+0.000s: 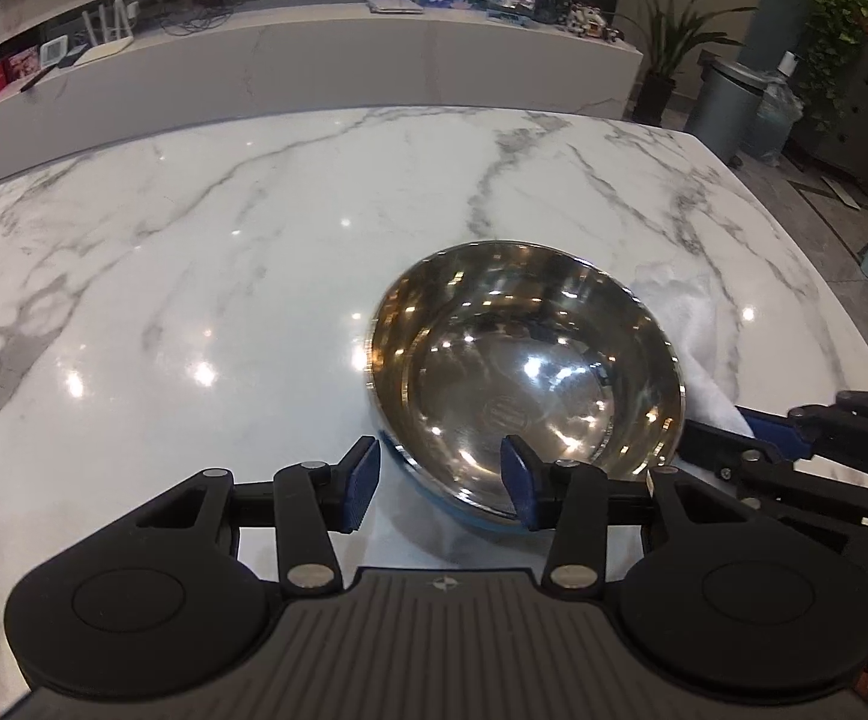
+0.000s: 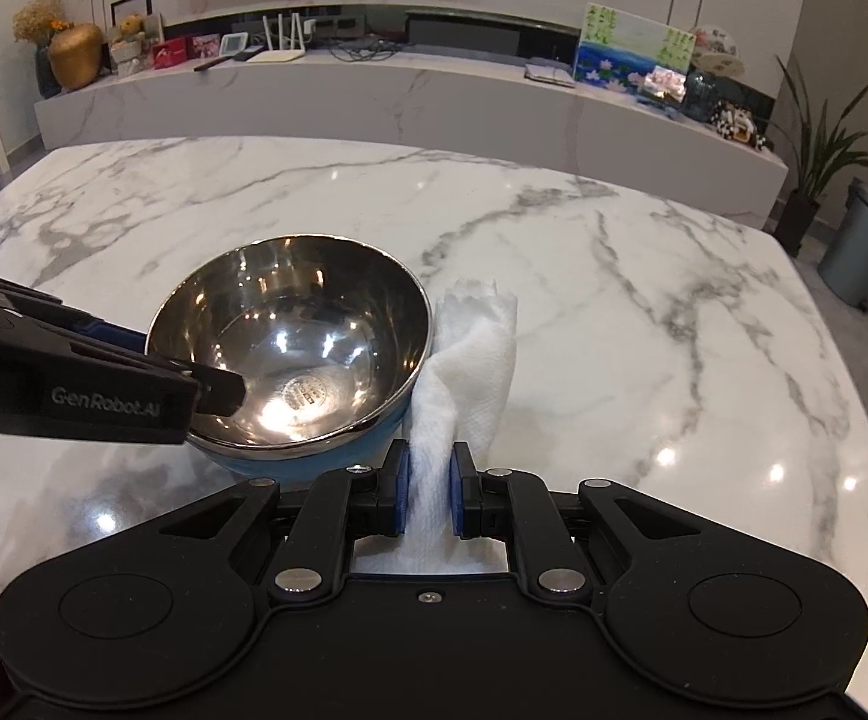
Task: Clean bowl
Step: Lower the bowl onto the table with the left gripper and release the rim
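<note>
A steel bowl (image 1: 530, 372) (image 2: 290, 348) with a blue outside stands on the white marble table (image 1: 194, 252). My left gripper (image 1: 440, 474) (image 2: 173, 360) straddles its near rim, one pad inside and one outside. Bare table shows between the outer pad and the bowl wall, so the jaws stand open. A white paper towel (image 2: 476, 354) (image 1: 692, 324) lies just right of the bowl, touching its side. My right gripper (image 2: 431, 492) is shut on the towel's near end, low over the table. It comes in at the right edge of the left wrist view (image 1: 734, 444).
The table's right edge (image 2: 854, 420) curves past the towel. Beyond the table runs a long marble ledge (image 2: 374, 96) with boxes, a router and pictures. A grey bin (image 2: 860, 252) and potted plants (image 2: 818, 162) stand on the floor at the right.
</note>
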